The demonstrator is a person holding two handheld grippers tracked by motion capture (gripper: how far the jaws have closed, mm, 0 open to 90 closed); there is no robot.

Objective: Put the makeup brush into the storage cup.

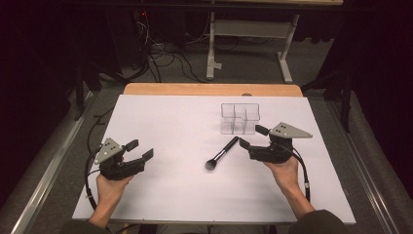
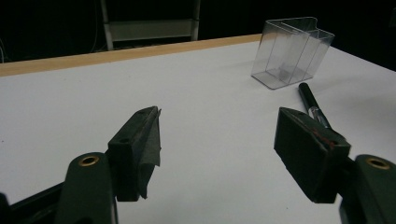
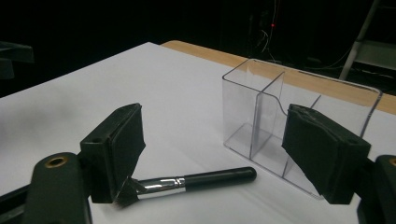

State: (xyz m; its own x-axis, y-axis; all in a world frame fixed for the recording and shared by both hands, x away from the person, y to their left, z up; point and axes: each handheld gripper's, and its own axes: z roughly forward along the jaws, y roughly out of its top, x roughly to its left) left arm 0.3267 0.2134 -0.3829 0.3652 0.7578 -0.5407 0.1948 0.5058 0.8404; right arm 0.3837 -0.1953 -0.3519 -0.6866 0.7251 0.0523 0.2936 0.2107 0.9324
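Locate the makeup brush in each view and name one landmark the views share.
High view: makeup brush lies mid-table, just left of the right gripper.
Left gripper view: its handle shows at right, below the clear organizer.
Right gripper view: bottom centre, before the open jaws.
Shared landmark: the clear organizer.

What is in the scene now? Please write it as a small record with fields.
surface: white table
brush: black makeup brush lying flat, bristles toward the person
box: clear plastic box with dividers, upright, empty, just behind the brush handle
left gripper: open, holding nothing, away from the brush
right gripper: open, close to the brush handle, not gripping it
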